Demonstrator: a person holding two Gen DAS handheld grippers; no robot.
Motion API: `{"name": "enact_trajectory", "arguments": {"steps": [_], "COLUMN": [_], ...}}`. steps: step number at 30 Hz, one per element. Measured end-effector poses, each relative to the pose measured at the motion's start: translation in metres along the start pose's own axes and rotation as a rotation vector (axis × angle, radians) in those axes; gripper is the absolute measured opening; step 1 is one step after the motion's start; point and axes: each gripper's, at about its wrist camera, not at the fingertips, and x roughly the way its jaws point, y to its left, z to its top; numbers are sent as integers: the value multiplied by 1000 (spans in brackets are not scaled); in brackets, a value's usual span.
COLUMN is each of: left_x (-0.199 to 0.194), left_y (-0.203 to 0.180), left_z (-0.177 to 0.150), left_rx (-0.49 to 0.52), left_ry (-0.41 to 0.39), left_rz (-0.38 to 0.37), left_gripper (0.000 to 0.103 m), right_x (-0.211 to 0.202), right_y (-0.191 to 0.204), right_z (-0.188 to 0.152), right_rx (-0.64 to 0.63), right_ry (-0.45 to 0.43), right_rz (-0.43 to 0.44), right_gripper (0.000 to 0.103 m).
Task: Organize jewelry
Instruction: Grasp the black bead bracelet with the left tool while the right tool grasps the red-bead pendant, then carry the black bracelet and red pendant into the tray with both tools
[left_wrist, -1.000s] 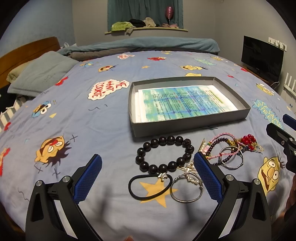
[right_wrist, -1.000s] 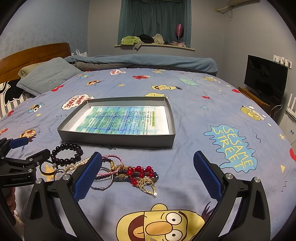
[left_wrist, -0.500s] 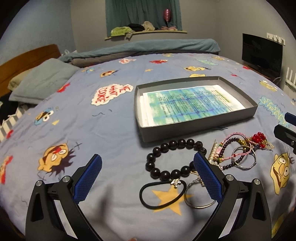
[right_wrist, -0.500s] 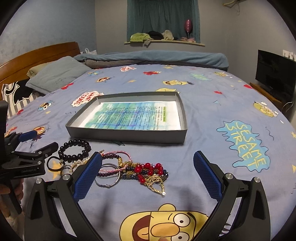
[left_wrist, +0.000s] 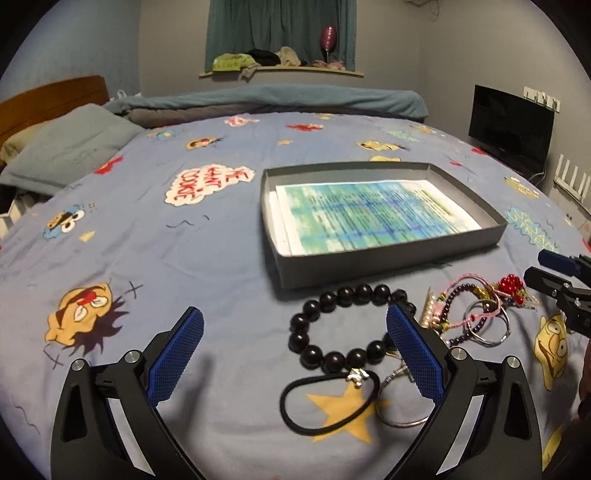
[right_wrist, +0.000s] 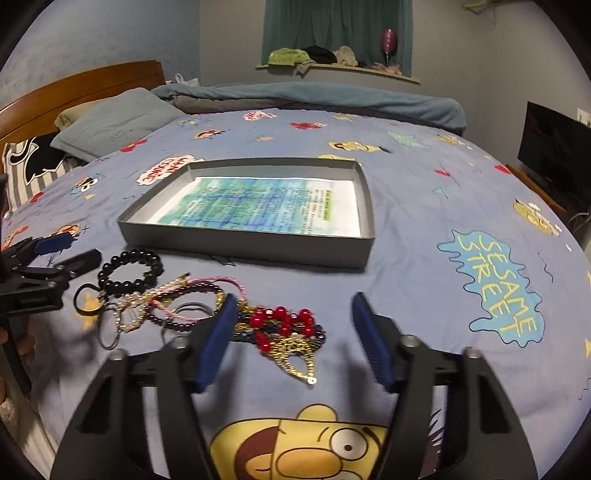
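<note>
A heap of jewelry lies on the blue cartoon bedsheet in front of a grey tray (left_wrist: 391, 260) lined with printed paper. My left gripper (left_wrist: 295, 323) is open just short of a black bead bracelet (left_wrist: 334, 360); a black hair tie (left_wrist: 295, 424) and a silver ring (left_wrist: 402, 422) lie by its right finger. My right gripper (right_wrist: 294, 301) hangs low over a red-beaded, gold piece (right_wrist: 284, 321). Its jaws are closing, with the piece between them and the pads not touching it. Pink and purple bracelets (right_wrist: 192, 295) tangle to its left.
The tray (right_wrist: 258, 249) sits mid-bed beyond the jewelry. Each gripper shows in the other's view: left gripper (right_wrist: 79, 249), right gripper (left_wrist: 535, 266). Pillows (right_wrist: 110, 125) and a folded blanket (right_wrist: 314, 99) lie at the bed's far side. A dark television (left_wrist: 511, 129) stands at the right.
My right gripper's jaws have narrowed markedly and it has sunk closer to the red-beaded piece. The left gripper has shifted, so the bead bracelet now lies by its right finger.
</note>
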Motion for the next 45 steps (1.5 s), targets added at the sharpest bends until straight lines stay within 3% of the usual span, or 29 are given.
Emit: {"name": "enact_trajectory", "arguments": {"steps": [5,12,14,16,23,31,45], "left_x": [0,6,10,18,42,50,-8], "left_y": [-1,-3,-3,-1,5,-1,-17], "left_z": [1,0,-1,-1,-7,-10,15], "left_rx": [14,34,43,43,18,70,127], "left_ry": [-15,4,14,46,138,148,-41], "left_rz": [15,-7,-13,-27,-95,-106,-104], "left_gripper": [98,95,85,71,36,16,15], "right_x": [9,26,28,29,23,8,-31], "right_y": [-5,-9,-11,-12,-17,-23,-18], "right_z": [-2,-7,-8,-8,-5,0,21], "right_rx": [0,15,27,33,62,106,85], "right_ry": [29,82,87,93,72,17,-111], "right_rz": [-5,16,28,35,66,107,103], "right_gripper": [30,25,22,7,7,7,7]}}
